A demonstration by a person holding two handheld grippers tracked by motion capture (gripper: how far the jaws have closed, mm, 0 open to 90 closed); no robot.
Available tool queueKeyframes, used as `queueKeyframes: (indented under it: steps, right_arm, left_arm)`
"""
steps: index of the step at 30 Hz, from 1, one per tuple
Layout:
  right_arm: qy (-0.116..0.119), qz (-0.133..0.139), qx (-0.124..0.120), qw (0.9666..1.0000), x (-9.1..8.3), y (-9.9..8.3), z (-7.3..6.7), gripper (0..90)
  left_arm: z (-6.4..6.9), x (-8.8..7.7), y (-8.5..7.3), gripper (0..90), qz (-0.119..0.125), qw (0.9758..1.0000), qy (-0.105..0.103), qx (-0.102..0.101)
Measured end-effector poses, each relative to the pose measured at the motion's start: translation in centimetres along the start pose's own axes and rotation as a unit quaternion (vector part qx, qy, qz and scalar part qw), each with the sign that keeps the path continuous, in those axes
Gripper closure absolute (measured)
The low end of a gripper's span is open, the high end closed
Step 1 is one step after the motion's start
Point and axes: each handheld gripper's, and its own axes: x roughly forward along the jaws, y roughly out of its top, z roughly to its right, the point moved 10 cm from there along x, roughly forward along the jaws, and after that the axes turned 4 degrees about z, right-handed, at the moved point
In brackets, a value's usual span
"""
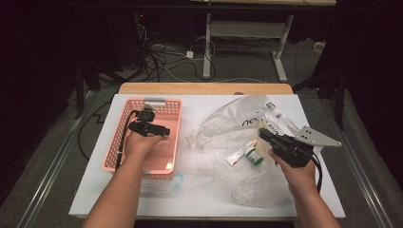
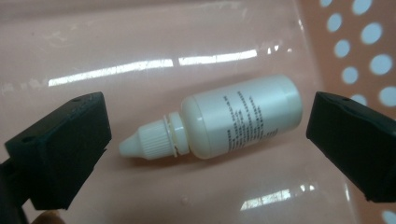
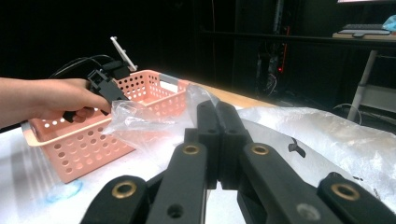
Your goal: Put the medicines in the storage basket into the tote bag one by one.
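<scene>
the left gripper hangs over the floor of the pink basket, its two black jaws spread wide apart and gripping nothing. between them, clear of both pads, a small white dropper bottle lies on its side on the basket's glossy bottom, its ribbed cap toward the left jaw and its printed body toward the right jaw, close to the basket's perforated wall. in the high view the left gripper sits inside the basket.

the right gripper has its jaws pressed together with nothing between them. it is held off to the right of the basket, above a crumpled clear plastic bag that lies just beside the basket. on that bag, further from the basket, lie a green-capped white bottle and a small tube.
</scene>
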Motion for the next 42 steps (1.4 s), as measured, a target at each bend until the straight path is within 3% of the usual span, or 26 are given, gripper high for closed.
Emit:
queueKeyframes:
  steps: [8, 17, 18, 19, 23, 25, 27, 29, 32, 35, 38, 40, 42]
  right_arm:
    - [0.0, -0.001, -0.004, 1.0, 0.0, 0.0, -0.1, 90.0]
    - [-0.002, -0.003, -0.007, 1.0, 0.0, 0.0, -0.2, 90.0]
    - [-0.002, -0.002, -0.006, 1.0, 0.0, 0.0, -0.2, 90.0]
    - [-0.002, -0.003, -0.007, 1.0, 0.0, 0.0, -0.2, 90.0]
    - [-0.001, -0.001, -0.004, 1.0, 0.0, 0.0, -0.2, 90.0]
    - [-0.001, -0.001, -0.002, 1.0, 0.0, 0.0, -0.1, 90.0]
    - [0.0, -0.001, -0.002, 1.0, 0.0, 0.0, -0.1, 90.0]
    - [0.0, -0.002, -0.003, 1.0, 0.0, -0.1, -0.1, 90.0]
    - [0.001, -0.004, -0.002, 1.0, 0.1, -0.2, -0.2, 90.0]
    - [0.0, -0.003, -0.001, 1.0, 0.1, -0.1, -0.2, 90.0]
    - [0.0, -0.002, -0.003, 1.0, 0.1, -0.1, -0.1, 90.0]
    - [0.0, -0.004, -0.003, 1.0, 0.1, -0.1, -0.1, 90.0]
    - [0.0, -0.005, -0.002, 1.0, 0.2, -0.2, -0.1, 90.0]
  left_arm:
    - [0.1, 0.3, -0.3, 5.6, -0.012, 0.9999, -0.005, -0.007]
    - [0.3, 0.8, -0.8, 7.5, -0.024, 0.9997, 0.005, 0.009]
    - [0.2, 0.6, -0.7, 13.9, -0.016, 0.9995, 0.018, 0.022]
    - [0.3, 0.6, -0.6, 21.3, -0.014, 0.9995, 0.014, 0.024]
    - [0.5, 0.5, -0.5, 30.0, -0.007, 0.9995, 0.009, 0.031]
    - [0.6, 0.4, -0.5, 29.7, -0.008, 0.9996, 0.002, 0.026]
    - [0.6, 0.4, -0.5, 24.0, -0.01, 0.9998, -0.008, 0.014]
    - [0.5, 0.0, -0.4, 18.6, -0.005, 0.9998, -0.007, 0.017]
    - [0.3, -0.6, 0.3, 17.6, 0.018, 0.9995, 0.0, 0.027]
    - [0.2, -1.2, 1.3, 16.4, 0.05, 0.9985, -0.011, 0.02]
    - [0.2, -0.9, 1.8, 14.8, 0.051, 0.9978, -0.006, 0.042]
    - [0.6, -0.5, 2.0, 15.7, 0.049, 0.9971, -0.018, 0.056]
    - [1.0, 0.0, 2.1, 17.9, 0.038, 0.9964, -0.018, 0.074]
